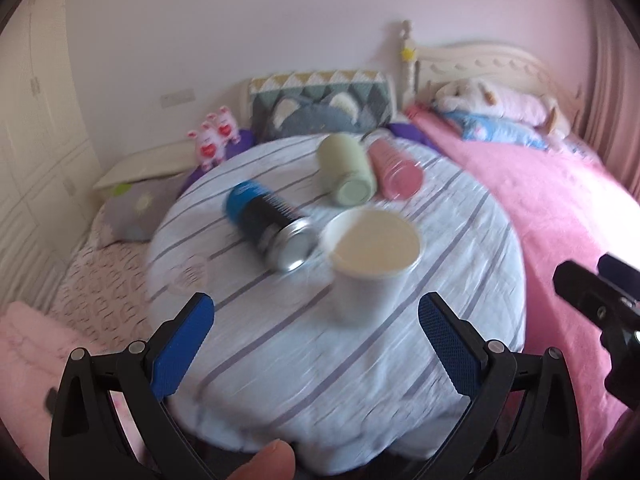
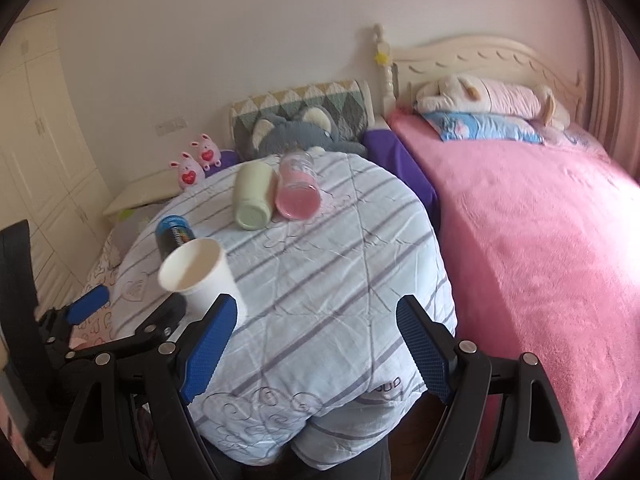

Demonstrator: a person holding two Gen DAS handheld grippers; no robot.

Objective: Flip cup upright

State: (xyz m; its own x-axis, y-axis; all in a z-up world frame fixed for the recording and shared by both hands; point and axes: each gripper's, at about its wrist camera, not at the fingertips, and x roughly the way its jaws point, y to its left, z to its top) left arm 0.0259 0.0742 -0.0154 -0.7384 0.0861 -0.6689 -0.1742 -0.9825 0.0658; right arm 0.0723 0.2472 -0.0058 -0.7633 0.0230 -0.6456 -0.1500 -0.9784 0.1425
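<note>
A white paper cup (image 1: 370, 264) stands upright with its mouth up on the round table covered by a striped cloth (image 1: 460, 280); it also shows in the right wrist view (image 2: 200, 276). My left gripper (image 1: 316, 320) is open, its blue pads wide apart just in front of the cup, not touching it. It shows in the right wrist view (image 2: 132, 300) at the left. My right gripper (image 2: 316, 320) is open and empty over the table's near edge, right of the cup.
A blue-black can (image 1: 272, 228), a green cup (image 1: 348, 172) and a pink cup (image 1: 394, 172) lie on their sides behind the paper cup. A pink bed (image 2: 540, 240) lies to the right. Cushions and small plush toys (image 2: 196, 160) sit beyond the table.
</note>
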